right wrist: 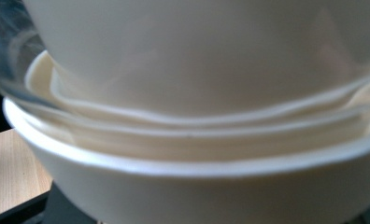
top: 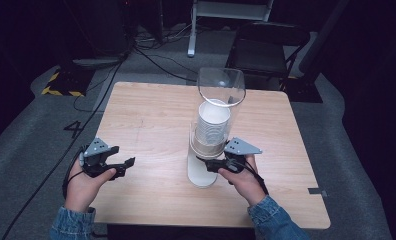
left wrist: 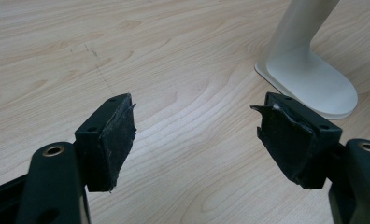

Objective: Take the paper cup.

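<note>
While the left gripper point(top: 127, 165) hovered with jaws apart over the bare table point(top: 151, 120), the right gripper point(top: 210, 165) was clenched on the lowest white paper cup point(right wrist: 211, 196). One clear dispenser tube point(top: 220, 95) stood mid-table on one white stand point(left wrist: 309, 74), holding a nested stack of cups point(top: 212, 125), too many to count.

One clear tube point(top: 221, 92) at twelve o'clock on one table point(top: 146, 115), holding one stack of white cups point(top: 213, 125), too many to count; two grippers, left point(top: 120, 167) and right point(top: 210, 165); one chair point(top: 266, 50) beyond
</note>
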{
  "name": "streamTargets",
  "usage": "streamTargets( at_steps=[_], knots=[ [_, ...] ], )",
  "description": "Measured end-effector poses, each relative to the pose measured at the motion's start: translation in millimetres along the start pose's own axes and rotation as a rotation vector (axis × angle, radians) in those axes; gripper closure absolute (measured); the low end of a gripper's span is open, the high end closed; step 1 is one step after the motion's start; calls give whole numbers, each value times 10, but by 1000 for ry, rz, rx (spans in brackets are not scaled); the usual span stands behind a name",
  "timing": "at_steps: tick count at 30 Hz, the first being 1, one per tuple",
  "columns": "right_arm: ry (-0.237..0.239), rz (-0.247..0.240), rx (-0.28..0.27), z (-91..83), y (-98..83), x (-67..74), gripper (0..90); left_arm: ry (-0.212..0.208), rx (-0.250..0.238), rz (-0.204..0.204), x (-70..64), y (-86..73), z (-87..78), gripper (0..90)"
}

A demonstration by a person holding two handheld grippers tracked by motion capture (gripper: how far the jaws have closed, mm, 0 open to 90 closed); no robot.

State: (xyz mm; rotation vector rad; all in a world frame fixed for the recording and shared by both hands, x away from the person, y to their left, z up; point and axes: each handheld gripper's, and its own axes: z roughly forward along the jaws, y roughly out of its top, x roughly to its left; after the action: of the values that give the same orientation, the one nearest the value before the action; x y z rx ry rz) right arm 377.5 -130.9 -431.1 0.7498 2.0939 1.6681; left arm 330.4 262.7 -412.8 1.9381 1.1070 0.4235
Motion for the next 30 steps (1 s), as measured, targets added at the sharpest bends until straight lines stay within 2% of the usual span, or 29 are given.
streamTargets(
  at_steps=[3, 4, 8, 23, 25, 27, 28, 30],
  knots=[
    [-1, -2, 0, -3, -11, 7, 333, -1, 0, 2, -1, -1, -1, 269],
    [-4, -4, 26, 6, -33, 4, 335, -1, 0, 2, -1, -1, -2, 269],
    [3, 5, 59, 48, -128, -1, 336, -2, -4, 4, 1, 1, -7, 269],
    [-9, -7, 57, 46, -156, 5, 327, -3, -4, 4, 4, -2, -9, 269],
    [-9, -9, 63, 40, -141, -1, 309, -3, -3, 3, 7, -3, -6, 268],
    [2, 1, 63, 38, -124, -5, 247, -3, -2, 3, 8, -4, -3, 268],
    [1, 2, 36, 29, -99, 3, 239, -4, 1, 2, 6, -5, -1, 268],
    [2, 5, 25, 19, -72, 8, 242, -8, 5, 3, 3, -7, 7, 268]
  ],
)
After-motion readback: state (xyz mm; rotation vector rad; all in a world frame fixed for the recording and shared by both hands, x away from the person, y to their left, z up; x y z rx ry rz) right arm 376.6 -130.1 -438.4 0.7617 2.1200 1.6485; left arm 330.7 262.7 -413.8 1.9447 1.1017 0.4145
